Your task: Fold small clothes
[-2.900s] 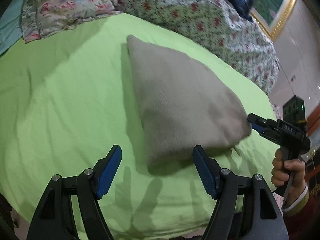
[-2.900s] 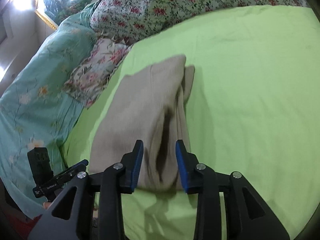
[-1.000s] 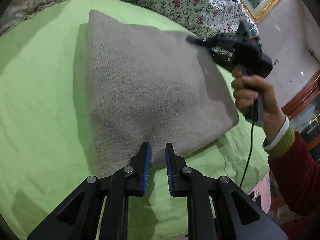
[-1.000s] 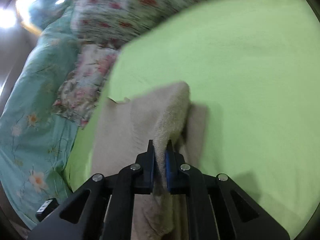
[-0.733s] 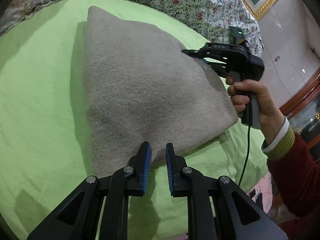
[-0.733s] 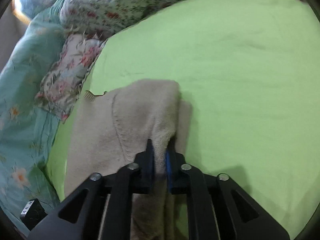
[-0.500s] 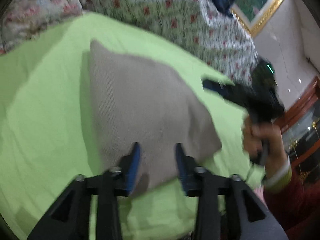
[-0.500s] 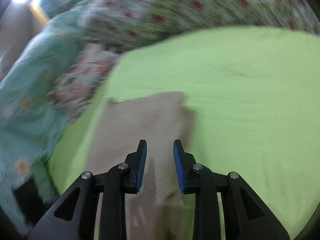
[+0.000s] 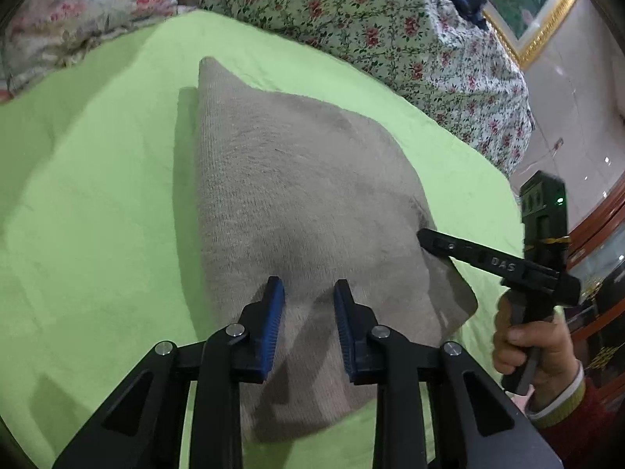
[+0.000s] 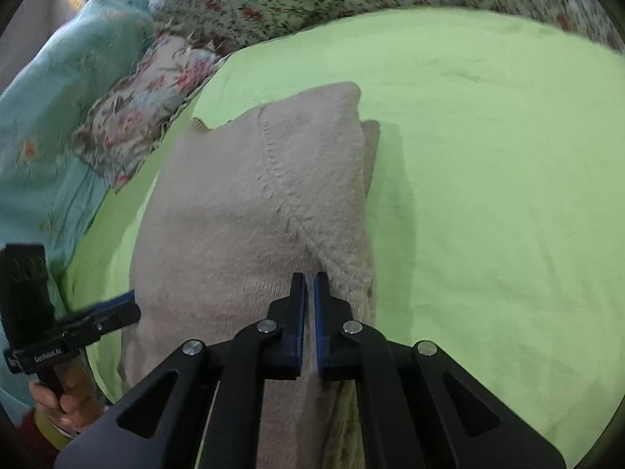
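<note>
A beige knitted garment point(image 9: 297, 195) lies folded on the green sheet point(image 9: 90, 195); it also shows in the right wrist view point(image 10: 250, 215). My left gripper point(image 9: 306, 293) is open, its blue pads above the garment's near edge, holding nothing. My right gripper point(image 10: 308, 285) is nearly shut over the garment's near right edge; whether it pinches cloth is unclear. The right gripper also shows in the left wrist view point(image 9: 425, 238) at the garment's right corner. The left gripper shows in the right wrist view point(image 10: 129, 305) at the garment's left edge.
Floral bedding point(image 9: 371, 19) is piled along the far side of the bed. A floral pillow point(image 10: 144, 109) and a teal quilt point(image 10: 50, 117) lie at the left. A gold-framed picture point(image 9: 535, 11) hangs on the wall. The bed edge drops off at the right point(image 9: 508, 195).
Both grippers let go of the garment after laying it over; it now lies flat. My left gripper has opened wider. My right gripper opened half a second ago and has closed to a narrow gap.
</note>
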### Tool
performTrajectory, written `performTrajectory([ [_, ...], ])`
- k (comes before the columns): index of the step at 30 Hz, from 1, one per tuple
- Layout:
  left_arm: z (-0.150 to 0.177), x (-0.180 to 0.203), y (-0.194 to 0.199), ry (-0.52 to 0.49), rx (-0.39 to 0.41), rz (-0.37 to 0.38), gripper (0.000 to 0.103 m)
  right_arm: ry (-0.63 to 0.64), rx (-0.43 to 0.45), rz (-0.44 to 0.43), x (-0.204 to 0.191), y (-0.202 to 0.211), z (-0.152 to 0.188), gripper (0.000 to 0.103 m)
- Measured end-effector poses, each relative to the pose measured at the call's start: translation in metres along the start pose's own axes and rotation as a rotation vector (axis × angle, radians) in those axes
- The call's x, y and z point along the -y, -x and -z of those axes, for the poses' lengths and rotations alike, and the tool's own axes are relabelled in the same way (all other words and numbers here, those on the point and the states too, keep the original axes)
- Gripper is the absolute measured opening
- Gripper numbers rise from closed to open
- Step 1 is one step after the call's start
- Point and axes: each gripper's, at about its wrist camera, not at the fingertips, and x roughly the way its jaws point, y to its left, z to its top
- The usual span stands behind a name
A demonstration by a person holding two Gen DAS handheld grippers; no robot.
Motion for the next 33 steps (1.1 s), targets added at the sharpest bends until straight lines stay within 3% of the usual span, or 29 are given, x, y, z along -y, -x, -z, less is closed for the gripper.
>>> performTrajectory([
  [5,0.031,0.011,0.025,-0.025,0.011,0.034,0.033,0.080,0.065,-0.015,-0.015,0.040,0.036,0.008],
  [9,0.059,-0.007,0.011,0.013,-0.053,-0.010,0.032,0.112,-0.055,0.089,-0.005,0.020,0.072,0.009],
  [10,0.063,-0.008,0.013,0.018,-0.039,-0.009,0.032,0.097,-0.033,0.063,0.000,0.021,0.078,0.009],
  [13,0.064,-0.003,0.015,0.004,-0.045,-0.037,0.032,0.043,-0.010,0.035,0.007,0.025,0.080,0.009],
  [25,0.072,0.007,0.021,-0.029,-0.077,-0.132,0.034,0.062,-0.039,0.091,-0.008,0.037,0.092,0.009],
  [28,0.075,0.011,0.032,-0.017,-0.093,-0.144,0.043,0.049,-0.048,0.118,-0.012,0.049,0.098,0.010],
  [31,0.083,0.013,0.050,0.000,-0.078,-0.146,0.058,0.036,-0.046,0.139,-0.016,0.066,0.108,0.012],
  [33,0.090,0.014,0.062,0.011,-0.069,-0.166,0.090,0.028,-0.025,0.117,-0.017,0.079,0.115,0.023],
])
